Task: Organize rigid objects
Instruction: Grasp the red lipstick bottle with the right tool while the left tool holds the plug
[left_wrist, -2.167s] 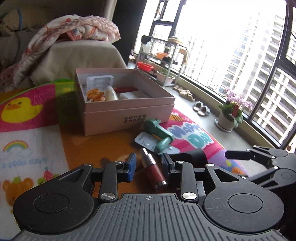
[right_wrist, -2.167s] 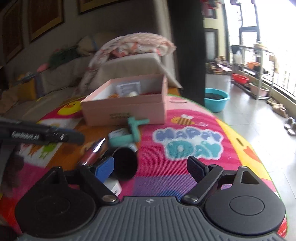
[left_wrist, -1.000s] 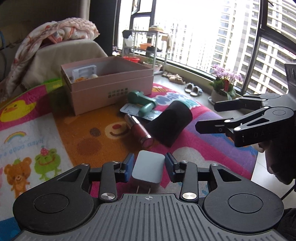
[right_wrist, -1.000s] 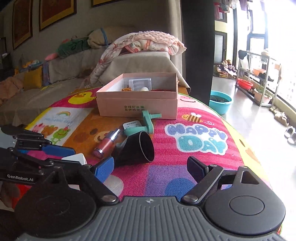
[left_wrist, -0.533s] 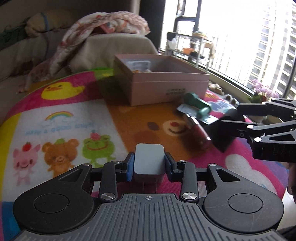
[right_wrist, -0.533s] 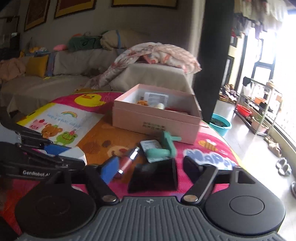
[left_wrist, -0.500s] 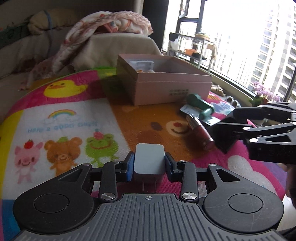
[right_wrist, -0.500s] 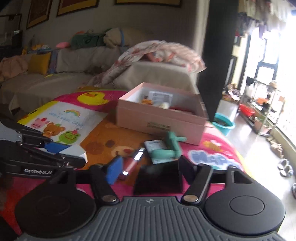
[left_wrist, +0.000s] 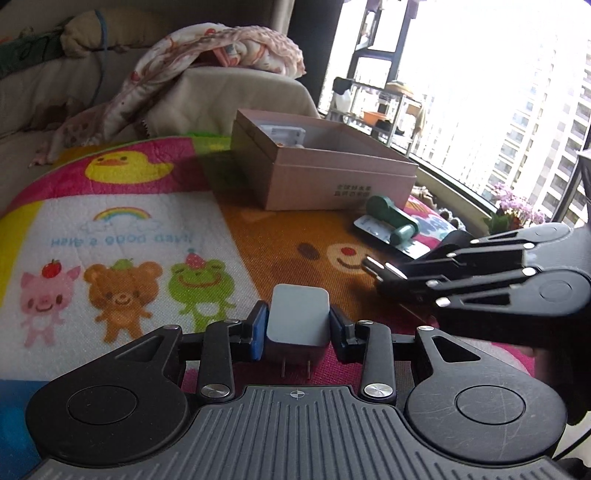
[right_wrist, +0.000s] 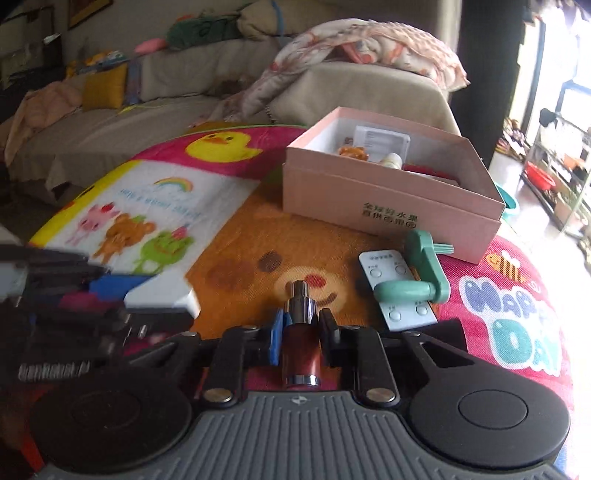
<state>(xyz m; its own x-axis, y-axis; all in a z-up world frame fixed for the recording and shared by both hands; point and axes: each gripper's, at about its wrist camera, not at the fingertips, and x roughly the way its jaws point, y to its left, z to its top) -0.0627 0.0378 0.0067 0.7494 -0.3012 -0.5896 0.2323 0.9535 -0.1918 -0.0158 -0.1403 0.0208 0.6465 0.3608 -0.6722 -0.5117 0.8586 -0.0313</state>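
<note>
The left gripper (left_wrist: 298, 325) is clamped on a white charger (left_wrist: 298, 320), its two prongs pointing back toward the camera and the block held above the mat (left_wrist: 147, 229); the right gripper (right_wrist: 298, 334) is clamped on a red bottle (right_wrist: 300, 345) with a silver neck, which points forward between the pads; in the right view the left gripper (right_wrist: 107, 295) shows blurred at the left edge, the charger (right_wrist: 159, 295) in its grip; in the left view the right gripper (left_wrist: 391, 277) reaches in from the right, the bottle's silver tip (left_wrist: 371, 264) sticking out past its fingers; just beyond the bottle, on the mat's orange bear patch, a white remote (right_wrist: 397, 291) lies flat with a green handle (right_wrist: 421, 273) resting across it; a black object (right_wrist: 448, 332) lies partly hidden behind the right gripper's frame; farther on sits an open pink box (right_wrist: 388, 210), near the remote but apart from it, holding a white card, an orange item and a small bottle; behind the mat stands a beige sofa (right_wrist: 177, 92) with a floral blanket (right_wrist: 369, 40) draped over it; at far right, a window (left_wrist: 498, 92) shows tower blocks.
</note>
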